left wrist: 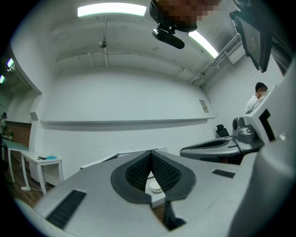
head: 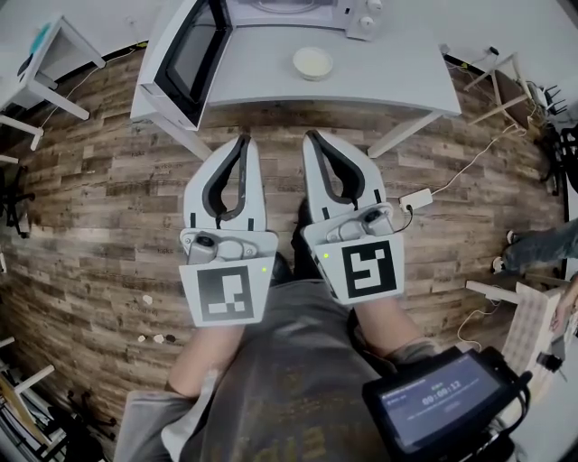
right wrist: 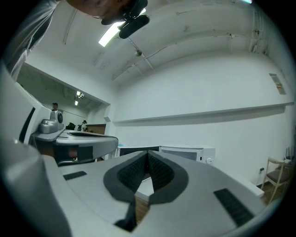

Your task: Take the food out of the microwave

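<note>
A white microwave stands at the back of a white table, its dark-glass door swung open to the left. A small white bowl sits on the table in front of the oven. Both grippers are held side by side over the floor, short of the table's front edge and pointing at it. My left gripper is shut and holds nothing; between its pads the bowl shows in the left gripper view. My right gripper is also shut and empty, facing the microwave.
A small white side table stands at the far left and a wooden chair at the far right. A power adapter with its cable lies on the wood floor. A screen device sits at bottom right, near a wooden stool.
</note>
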